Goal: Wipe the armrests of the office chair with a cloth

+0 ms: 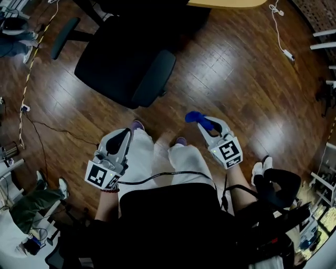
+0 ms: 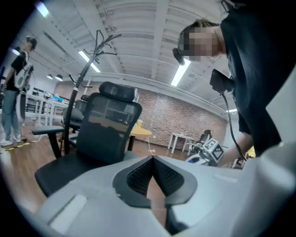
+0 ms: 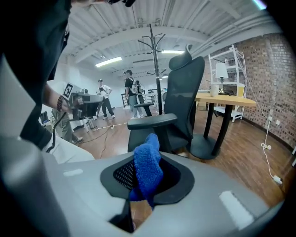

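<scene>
Blue terry cloth [image 3: 147,169] was found pinched between the jaws of the right gripper [image 1: 203,122], a bunched fold standing up out of the tips. It was held in the air over the wooden floor [image 1: 236,79], just ahead of the person's legs [image 1: 157,157] and well apart from any part of the chair.

The left gripper [image 2: 151,159] had its jaws brought together at the tips with nothing between them. It was held low beside the left leg.

The office chair [image 1: 113,58] stood on the floor ahead, toward the desk [image 1: 226,3]. Its nearer armrest [image 1: 153,79] lay closest to the cloth, and the farther armrest [image 1: 64,38] lay beyond the seat. No contact between cloth and armrest was observed.

Assessment: the step in hand was the approach, with wiping not yet begun. The next move would call for carrying the cloth forward to the nearer armrest, setting the fold flat on its top pad, and drawing it along the length. The free left gripper could steady the chair, which may swivel under pressure.
</scene>
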Available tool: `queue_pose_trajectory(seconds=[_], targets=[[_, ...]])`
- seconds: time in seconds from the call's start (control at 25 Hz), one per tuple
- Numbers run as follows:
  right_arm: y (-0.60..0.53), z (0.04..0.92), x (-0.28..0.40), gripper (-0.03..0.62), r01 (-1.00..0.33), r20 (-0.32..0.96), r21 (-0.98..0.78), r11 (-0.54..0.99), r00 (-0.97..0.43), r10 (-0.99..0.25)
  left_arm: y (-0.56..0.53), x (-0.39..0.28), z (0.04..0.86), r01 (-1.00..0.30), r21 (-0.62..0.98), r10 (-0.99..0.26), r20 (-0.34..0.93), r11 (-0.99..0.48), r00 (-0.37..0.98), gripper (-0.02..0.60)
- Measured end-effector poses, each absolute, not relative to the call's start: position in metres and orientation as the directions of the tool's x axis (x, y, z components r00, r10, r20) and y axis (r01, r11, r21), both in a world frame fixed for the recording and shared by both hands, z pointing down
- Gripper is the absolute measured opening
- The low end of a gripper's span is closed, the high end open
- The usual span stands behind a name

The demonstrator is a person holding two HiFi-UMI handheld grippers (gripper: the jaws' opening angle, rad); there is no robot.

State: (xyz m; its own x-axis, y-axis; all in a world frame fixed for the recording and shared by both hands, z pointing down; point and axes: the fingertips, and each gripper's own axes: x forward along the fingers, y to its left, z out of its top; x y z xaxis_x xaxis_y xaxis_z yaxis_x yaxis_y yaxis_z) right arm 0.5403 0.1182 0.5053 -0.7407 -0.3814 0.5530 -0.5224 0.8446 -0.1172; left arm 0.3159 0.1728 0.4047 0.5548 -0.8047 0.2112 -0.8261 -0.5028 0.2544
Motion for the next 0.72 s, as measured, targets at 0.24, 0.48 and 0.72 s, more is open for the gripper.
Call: queue_pose_trajectory(seconds=[0.24,0.48,0.72], targets=[[0.079,0.582,0.503,0.072,-0.467,0.426,0.026,0.884,-0.795,-0.432,0.170,0.319,0.458,-0.758,0.254,-0.769,0.074,-0.601,0.635,0.006],[0.038,0.644,0.452,0.072,-0.389,0.243,0.179,0.904,-0.873,-0.423,0.167,0.396,0.580,-0.569,0.245,-0.597,-0.054,-0.785,0.800,0.006],[-0.013,0.655,0.400,0.072,-0.403,0.020,0.273,0.874,-0.906,-0.424,0.118,0.392,0.680,-0.609,0.132,-0.618,-0.037,-0.782,0.785,0.037]])
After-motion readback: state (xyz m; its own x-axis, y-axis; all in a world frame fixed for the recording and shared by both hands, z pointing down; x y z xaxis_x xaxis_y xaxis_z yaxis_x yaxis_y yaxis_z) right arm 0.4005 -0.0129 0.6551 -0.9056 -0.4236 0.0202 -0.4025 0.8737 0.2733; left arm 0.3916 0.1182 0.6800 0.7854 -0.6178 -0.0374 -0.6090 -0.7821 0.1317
